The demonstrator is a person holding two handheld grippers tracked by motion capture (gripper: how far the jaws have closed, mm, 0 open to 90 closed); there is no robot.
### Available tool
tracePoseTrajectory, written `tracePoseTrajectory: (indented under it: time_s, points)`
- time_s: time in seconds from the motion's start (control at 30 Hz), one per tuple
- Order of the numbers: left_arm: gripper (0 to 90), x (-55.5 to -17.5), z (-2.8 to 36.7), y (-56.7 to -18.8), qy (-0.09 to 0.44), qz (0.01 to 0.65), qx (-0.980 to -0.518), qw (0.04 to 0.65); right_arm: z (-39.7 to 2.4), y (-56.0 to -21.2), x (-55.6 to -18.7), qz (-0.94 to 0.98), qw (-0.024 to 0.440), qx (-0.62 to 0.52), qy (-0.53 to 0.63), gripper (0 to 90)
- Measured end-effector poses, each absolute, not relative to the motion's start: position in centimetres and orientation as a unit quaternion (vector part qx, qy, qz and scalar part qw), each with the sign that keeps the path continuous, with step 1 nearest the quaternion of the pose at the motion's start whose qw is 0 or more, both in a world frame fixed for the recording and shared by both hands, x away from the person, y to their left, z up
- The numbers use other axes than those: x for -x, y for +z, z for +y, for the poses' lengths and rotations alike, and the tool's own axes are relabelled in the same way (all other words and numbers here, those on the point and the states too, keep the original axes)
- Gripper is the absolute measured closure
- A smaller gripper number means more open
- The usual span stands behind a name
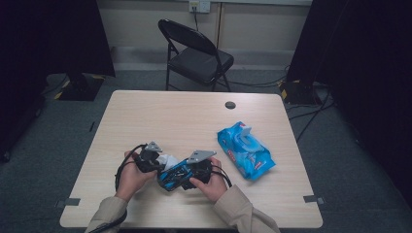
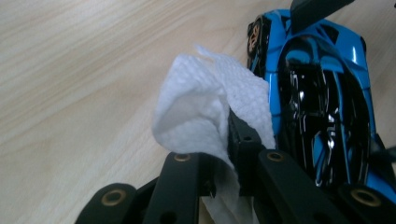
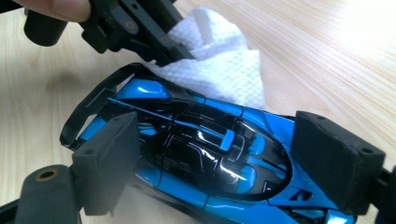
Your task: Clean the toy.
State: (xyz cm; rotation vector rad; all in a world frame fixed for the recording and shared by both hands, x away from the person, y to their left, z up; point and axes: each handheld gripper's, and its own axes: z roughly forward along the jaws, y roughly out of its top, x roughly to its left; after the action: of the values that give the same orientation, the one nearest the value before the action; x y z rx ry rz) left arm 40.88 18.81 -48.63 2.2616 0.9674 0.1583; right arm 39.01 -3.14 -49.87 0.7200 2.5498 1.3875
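High view: low centre of the frame, both hands meet; the left gripper (image 1: 163, 160) pinches a white wipe (image 1: 169, 159) against the blue toy car (image 1: 174, 174), partly hidden under the right gripper (image 1: 182, 175).

Left gripper view: jaws clamped tight on the crumpled wipe (image 2: 210, 112); the glossy car (image 2: 322, 107) sits at right, cut off.

Right gripper view: foam pads (image 3: 109, 158) grip the car's (image 3: 205, 154) sides, wipe (image 3: 219, 65) above.

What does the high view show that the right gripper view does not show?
The high view alone has the blue wipes pack, a black folding chair and the whole table. The right gripper view alone makes clear that the right tool clamps the toy car across its sides. Both show the left tool pinching a white wipe beside the car.
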Motion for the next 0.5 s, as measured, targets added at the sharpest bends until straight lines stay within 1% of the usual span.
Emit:
tracePoseTrajectory:
  time_s: [0.5]
  points:
    - [82.7,-42.5,16.3,-48.5,0.056,0.357,-0.871,0.332,-3.3,-49.9,-39.0,0.848,0.075,-0.241,0.466,15.0]
